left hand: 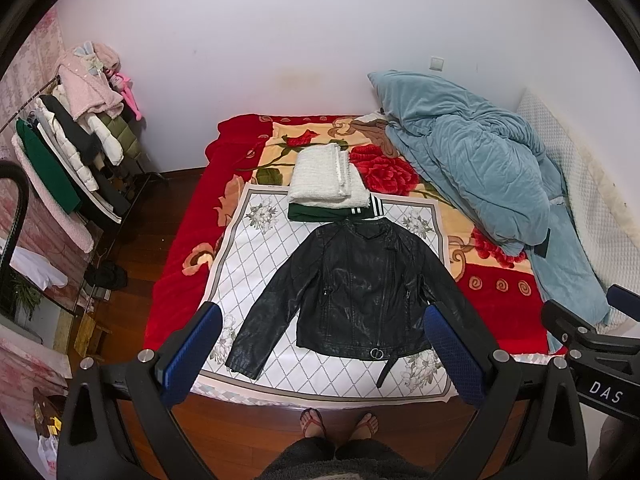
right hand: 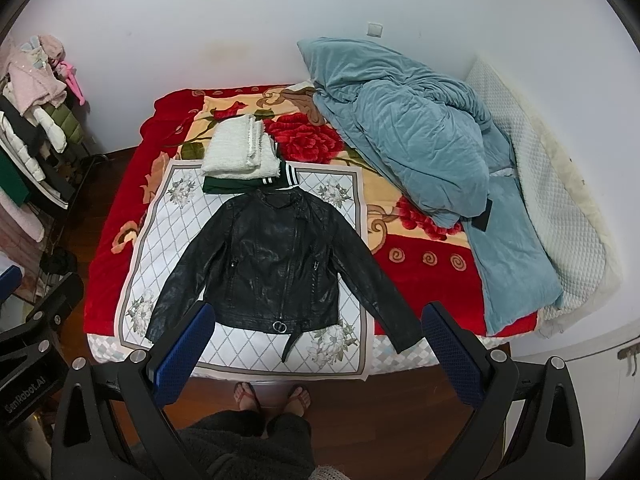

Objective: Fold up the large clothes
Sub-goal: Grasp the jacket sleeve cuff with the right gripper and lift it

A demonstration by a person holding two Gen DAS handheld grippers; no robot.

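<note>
Standing at the foot of the bed [left hand: 176, 280], the person is wearing flip-flops, their feet [left hand: 340, 424] showing on the dark wood floor [left hand: 152, 216] below both cameras. Both tools are hovering above the near edge of the bed: the left gripper [left hand: 324, 352] is holding its blue-padded fingers [left hand: 192, 356] spread wide with nothing between them, and the right gripper [right hand: 316, 352] is doing the same, its fingers [right hand: 452, 352] parted and empty. Just beyond them, the black leather jacket [right hand: 276, 260] is lying flat and front-up on a white diamond-patterned cloth [right hand: 148, 248], both sleeves angling outward and down, the zipper running diagonally, its hem with a metal ring buckle [right hand: 279, 326] nearest the person and a loose belt strap trailing toward the cloth's near edge. Touching the jacket's collar on the far side, a folded green garment [right hand: 224, 186] with white stripes is sitting under a folded white fuzzy garment [right hand: 240, 148]. Under all this, a red floral blanket [right hand: 112, 240] is covering the bed. To the right, a crumpled blue duvet [right hand: 420, 140] is piling up against the white wall [right hand: 240, 20]. Off to the left, a clothes rack [left hand: 80, 140] is holding coats.
</note>
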